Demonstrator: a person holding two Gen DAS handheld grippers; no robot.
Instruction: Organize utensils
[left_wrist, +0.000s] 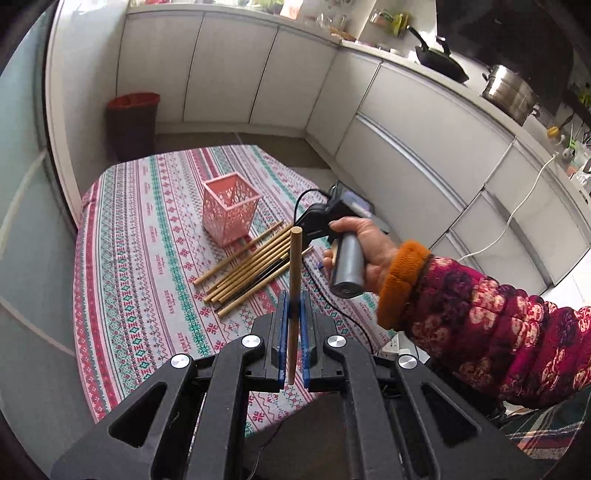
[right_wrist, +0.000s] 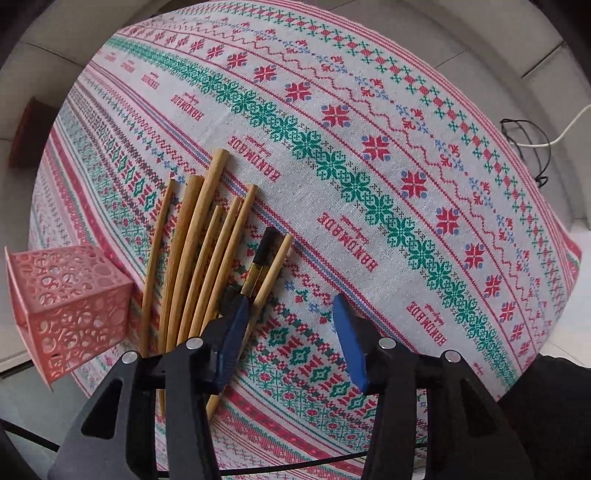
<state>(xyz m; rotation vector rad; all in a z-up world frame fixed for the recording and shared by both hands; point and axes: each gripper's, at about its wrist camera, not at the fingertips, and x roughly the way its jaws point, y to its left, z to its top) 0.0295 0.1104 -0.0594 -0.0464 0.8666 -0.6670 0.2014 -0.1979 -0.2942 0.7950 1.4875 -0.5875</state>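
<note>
My left gripper (left_wrist: 294, 314) is shut on one wooden chopstick (left_wrist: 294, 266), which stands upright between the blue pads above the table. Beyond it, several wooden chopsticks (left_wrist: 251, 264) lie in a loose pile beside an upright pink lattice basket (left_wrist: 231, 206). A hand (left_wrist: 369, 243) holds the right gripper over the pile's right end. In the right wrist view, my right gripper (right_wrist: 291, 334) points down at the patterned tablecloth (right_wrist: 369, 166) and is open, with only cloth between its fingers. Its left finger (right_wrist: 232, 339) sits over the near ends of the chopsticks (right_wrist: 199, 258), among them a dark one (right_wrist: 260, 258). The basket (right_wrist: 70, 310) is at the left.
A dark bin (left_wrist: 133, 122) with a red liner stands on the floor behind the table. White cabinets run along the back and right, with a wok (left_wrist: 439, 59) and a steel pot (left_wrist: 509, 92) on the counter. A black cable (left_wrist: 343, 314) trails over the table's right edge.
</note>
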